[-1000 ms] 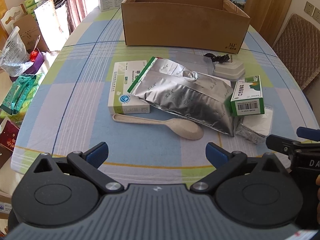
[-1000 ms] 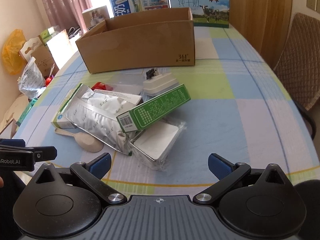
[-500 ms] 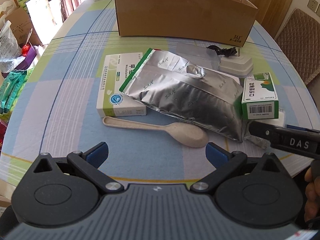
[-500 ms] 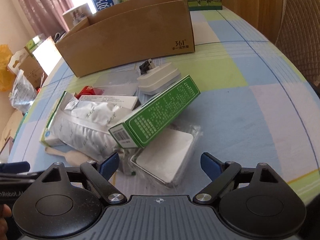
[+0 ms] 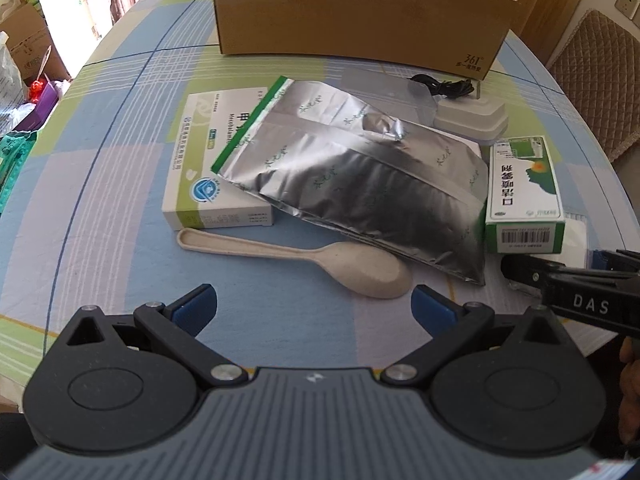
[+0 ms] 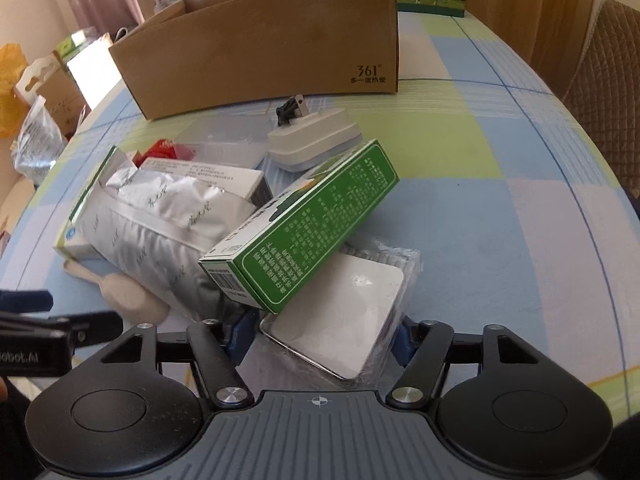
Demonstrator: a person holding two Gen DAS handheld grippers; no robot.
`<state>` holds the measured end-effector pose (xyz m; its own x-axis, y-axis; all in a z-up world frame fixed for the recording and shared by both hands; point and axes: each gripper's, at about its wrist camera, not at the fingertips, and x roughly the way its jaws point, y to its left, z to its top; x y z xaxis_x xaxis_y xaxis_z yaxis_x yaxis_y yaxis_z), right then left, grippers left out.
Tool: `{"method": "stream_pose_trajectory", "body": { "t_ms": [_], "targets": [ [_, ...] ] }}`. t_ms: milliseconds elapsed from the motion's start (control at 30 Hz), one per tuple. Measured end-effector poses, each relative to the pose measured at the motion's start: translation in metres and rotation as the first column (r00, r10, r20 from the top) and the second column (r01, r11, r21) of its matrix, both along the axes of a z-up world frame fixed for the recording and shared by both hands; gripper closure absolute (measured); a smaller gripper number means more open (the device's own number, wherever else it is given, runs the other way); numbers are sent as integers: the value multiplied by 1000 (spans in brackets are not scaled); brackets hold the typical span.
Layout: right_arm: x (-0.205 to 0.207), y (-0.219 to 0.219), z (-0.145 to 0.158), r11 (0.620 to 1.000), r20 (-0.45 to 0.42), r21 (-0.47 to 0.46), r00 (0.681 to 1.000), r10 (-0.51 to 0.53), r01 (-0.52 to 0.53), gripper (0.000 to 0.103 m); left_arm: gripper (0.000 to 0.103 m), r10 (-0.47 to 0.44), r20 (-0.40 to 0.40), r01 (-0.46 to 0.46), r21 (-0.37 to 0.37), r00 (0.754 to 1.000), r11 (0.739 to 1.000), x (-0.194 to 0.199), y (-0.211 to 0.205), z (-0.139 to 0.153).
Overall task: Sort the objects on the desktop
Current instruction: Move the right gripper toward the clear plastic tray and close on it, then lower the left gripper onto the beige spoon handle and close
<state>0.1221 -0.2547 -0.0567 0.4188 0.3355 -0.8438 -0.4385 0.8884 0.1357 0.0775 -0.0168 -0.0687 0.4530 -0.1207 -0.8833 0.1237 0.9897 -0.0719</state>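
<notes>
The right tongs (image 6: pixel 320 334) have been closing around a plastic-wrapped white tray (image 6: pixel 344 316) on the table (image 6: pixel 500 240), under a green box (image 6: pixel 308 228). The left tongs (image 5: pixel 314 304) are spread, empty, before a beige spoon (image 5: pixel 320 260).

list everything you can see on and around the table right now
cardboard box: 1, brown, far side of table
foil pouch: 1, silver, centre, lying over the white box
white box: 1, white and green, left of pile
green box: 1, green, tilted on the wrapped pack
wrapped pack: 1, white in clear film, between the right tongs
spoon: 1, beige, near edge of pile
plug adapter: 1, white, before the cardboard box
chair: 1, brown, right
left tongs: open
right tongs: just been closing, around the wrapped pack
</notes>
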Motion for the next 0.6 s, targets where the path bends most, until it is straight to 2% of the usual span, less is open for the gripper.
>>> {"method": "stream_pose_trajectory", "body": {
  "t_ms": [267, 400, 600],
  "targets": [
    [-10, -18, 8, 996, 77, -83, 996, 40, -34, 45, 1, -20, -2, 20, -12, 1000, 1000, -3, -9, -2],
    [-4, -28, 10, 995, 104, -101, 994, 18, -7, 45, 1, -23, -2, 23, -13, 1000, 1000, -3, -11, -2],
    [-2, -35, 15, 992, 107, -97, 992, -68, 78, 28, 1, -15, 2, 15, -10, 1000, 1000, -4, -13, -2]
  ]
}}
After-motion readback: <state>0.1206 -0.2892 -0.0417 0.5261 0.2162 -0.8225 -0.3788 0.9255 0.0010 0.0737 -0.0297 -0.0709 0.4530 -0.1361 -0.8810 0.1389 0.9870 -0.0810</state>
